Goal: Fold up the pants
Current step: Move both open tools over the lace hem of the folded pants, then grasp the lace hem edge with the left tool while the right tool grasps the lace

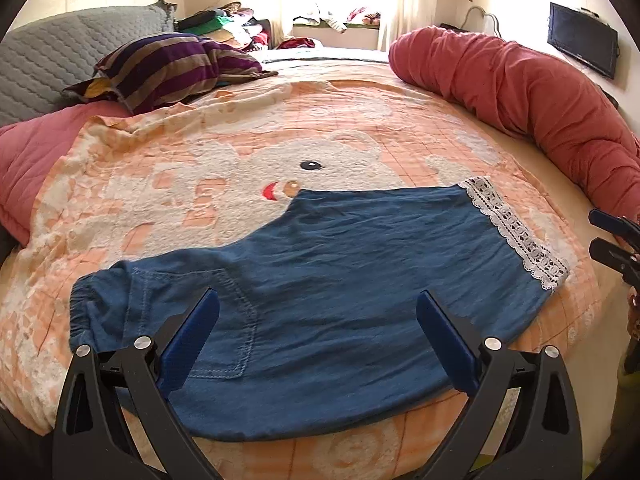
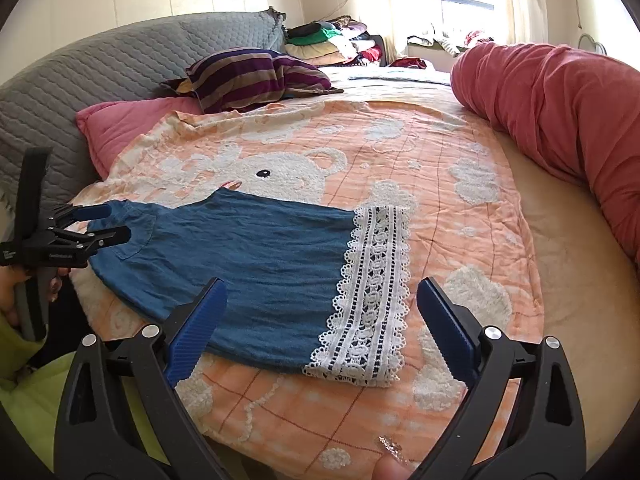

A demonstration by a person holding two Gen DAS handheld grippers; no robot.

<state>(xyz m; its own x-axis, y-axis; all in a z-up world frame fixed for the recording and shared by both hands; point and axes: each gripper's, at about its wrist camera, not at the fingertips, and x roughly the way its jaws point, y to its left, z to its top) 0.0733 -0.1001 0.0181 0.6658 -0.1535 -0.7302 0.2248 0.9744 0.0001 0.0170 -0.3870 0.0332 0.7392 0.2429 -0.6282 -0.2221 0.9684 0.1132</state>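
Note:
Blue pants lie flat on the orange bear blanket, folded leg over leg, with the elastic waist at the left and the white lace hem at the right. My left gripper hovers open over the pocket end, with nothing between its fingers. In the right wrist view the pants and lace hem lie just ahead. My right gripper stands wide open above the hem end and holds nothing. The left gripper shows at the waist, and the right gripper shows at the far right edge.
A rolled red duvet runs along the bed's right side. A striped pillow, a pink pillow and a grey quilted headboard sit at the left. Piled clothes lie at the back. A fingertip shows at the bottom.

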